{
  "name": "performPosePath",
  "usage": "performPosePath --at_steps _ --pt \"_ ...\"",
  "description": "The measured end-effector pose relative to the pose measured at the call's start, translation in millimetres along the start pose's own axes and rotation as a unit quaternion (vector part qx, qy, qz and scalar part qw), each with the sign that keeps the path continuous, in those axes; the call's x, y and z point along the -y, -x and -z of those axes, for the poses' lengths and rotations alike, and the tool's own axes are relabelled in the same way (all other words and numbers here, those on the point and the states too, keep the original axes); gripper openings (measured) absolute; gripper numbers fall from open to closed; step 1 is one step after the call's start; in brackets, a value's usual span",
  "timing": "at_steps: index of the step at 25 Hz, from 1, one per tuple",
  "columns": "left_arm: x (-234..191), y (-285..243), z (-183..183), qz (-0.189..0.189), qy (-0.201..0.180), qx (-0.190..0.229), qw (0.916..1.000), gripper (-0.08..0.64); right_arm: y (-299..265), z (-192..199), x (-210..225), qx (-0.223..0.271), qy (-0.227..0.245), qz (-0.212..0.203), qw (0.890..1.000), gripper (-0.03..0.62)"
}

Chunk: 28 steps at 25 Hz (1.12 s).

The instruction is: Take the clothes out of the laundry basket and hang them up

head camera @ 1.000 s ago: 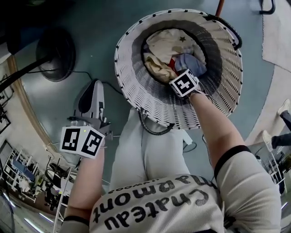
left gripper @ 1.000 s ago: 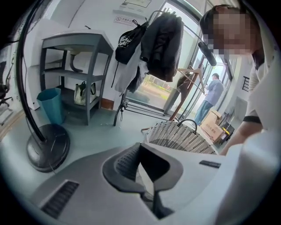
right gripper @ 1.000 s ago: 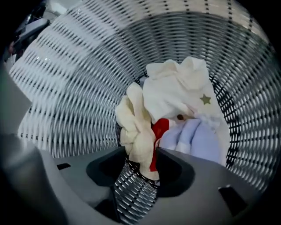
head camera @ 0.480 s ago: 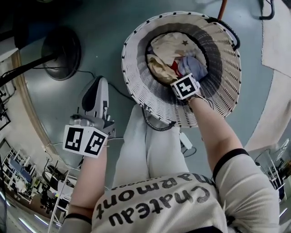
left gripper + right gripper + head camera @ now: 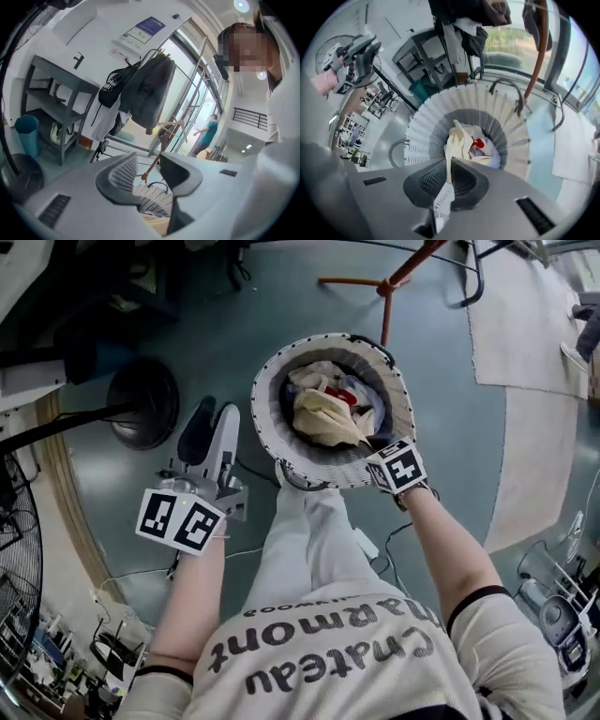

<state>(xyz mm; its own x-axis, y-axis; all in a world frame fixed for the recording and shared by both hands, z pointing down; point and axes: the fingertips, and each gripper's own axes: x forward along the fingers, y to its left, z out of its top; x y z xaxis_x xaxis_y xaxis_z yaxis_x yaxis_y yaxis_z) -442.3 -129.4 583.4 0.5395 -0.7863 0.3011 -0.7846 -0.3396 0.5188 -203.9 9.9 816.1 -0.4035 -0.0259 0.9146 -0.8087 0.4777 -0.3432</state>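
A cream garment [image 5: 457,140] is gripped by one edge between the closed jaws of the right tongs [image 5: 446,177]. A strip of the cloth is pinched between the pads, and the rest is drawn up out of the laundry basket [image 5: 267,418], towards its near rim. The remainder of the load is left inside the basket: more cream fabric, a red piece [image 5: 339,395] and a pale blue piece [image 5: 372,409], all at the bottom. The basket, white and woven with a dark inner band, is stood on the teal floor [image 5: 225,324].

The left tongs [image 5: 149,171] are held to the left of the basket, clear of it. Their jaws are parted and have just been opening, and nothing is caught between them.

Beyond the basket, a rust-coloured stand [image 5: 386,282] is seen on the floor. To the basket's left, a round black fan base [image 5: 142,404] is set on the floor. In the left gripper view, a dark jacket [image 5: 151,89] and a black bag [image 5: 112,86] are hung on a rack above and beyond the basket's rim.
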Motion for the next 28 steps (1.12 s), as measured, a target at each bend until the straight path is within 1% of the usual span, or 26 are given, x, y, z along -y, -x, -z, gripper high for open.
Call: performPosePath --at_steps 3,5,7,10,12,13,14,16,18,20,21,23,25,26,28 --pt "25.6 -0.2 -37.8 0.030 -0.013 0.007 0.9995 0.147 80.9 -38.7 -10.1 0.060 0.020 0.001 0.998 0.033" --pt "43.2 0.2 -57.2 0.052 -0.027 0.004 0.9982 0.164 138.0 -69.6 -20.7 0.111 0.023 -0.008 0.994 0.032" --pt "58.6 5.6 -71.8 0.070 -0.040 0.002 0.9967 0.167 196.4 -98.4 -38.0 0.165 0.032 -0.020 0.986 0.032" --pt "79.4 23.7 -83.2 0.093 -0.053 -0.003 0.9942 0.170 280.3 -129.8 -81.6 0.243 0.073 -0.043 0.966 0.033" --pt "92.3 32.6 -88.7 0.105 -0.064 -0.008 0.9923 0.178 336.5 -147.7 -111.1 0.296 0.107 -0.045 0.948 0.033" --pt "98.0 33.5 -92.6 0.109 -0.072 -0.008 0.9914 0.189 365.3 -156.8 -122.7 0.325 0.122 -0.039 0.937 0.032" --pt "103.7 32.2 -97.9 0.111 -0.085 -0.004 0.9902 0.206 394.4 -165.9 -132.0 0.355 0.134 -0.030 0.925 0.032" --pt "117.0 26.3 -111.7 0.120 -0.112 0.009 0.9864 0.225 452.1 -181.6 -148.4 0.418 0.149 -0.011 0.896 0.034" --pt "133.8 23.3 -126.6 0.138 -0.112 0.019 0.9840 0.232 507.3 -188.2 -167.3 0.472 0.158 -0.005 0.867 0.034" --pt "154.6 24.0 -143.3 0.159 -0.105 0.027 0.9813 0.238 558.9 -184.6 -188.7 0.510 0.172 -0.010 0.843 0.032" --pt "167.4 23.8 -152.7 0.173 -0.107 0.030 0.9787 0.238 583.2 -180.3 -200.1 0.524 0.185 -0.020 0.831 0.032" --pt "199.5 22.0 -170.4 0.210 -0.118 0.031 0.9700 0.239 626.3 -167.4 -225.3 0.542 0.224 -0.052 0.808 0.033" --pt "239.6 21.8 -182.3 0.254 -0.136 0.027 0.9572 0.245 659.8 -147.3 -250.0 0.549 0.272 -0.084 0.786 0.034" --pt "261.6 23.2 -186.2 0.276 -0.144 0.027 0.9498 0.245 672.8 -135.3 -260.0 0.550 0.292 -0.093 0.777 0.033" --pt "309.0 32.3 -191.5 0.316 -0.165 0.040 0.9335 0.255 691.4 -109.6 -274.3 0.552 0.321 -0.093 0.764 0.034"
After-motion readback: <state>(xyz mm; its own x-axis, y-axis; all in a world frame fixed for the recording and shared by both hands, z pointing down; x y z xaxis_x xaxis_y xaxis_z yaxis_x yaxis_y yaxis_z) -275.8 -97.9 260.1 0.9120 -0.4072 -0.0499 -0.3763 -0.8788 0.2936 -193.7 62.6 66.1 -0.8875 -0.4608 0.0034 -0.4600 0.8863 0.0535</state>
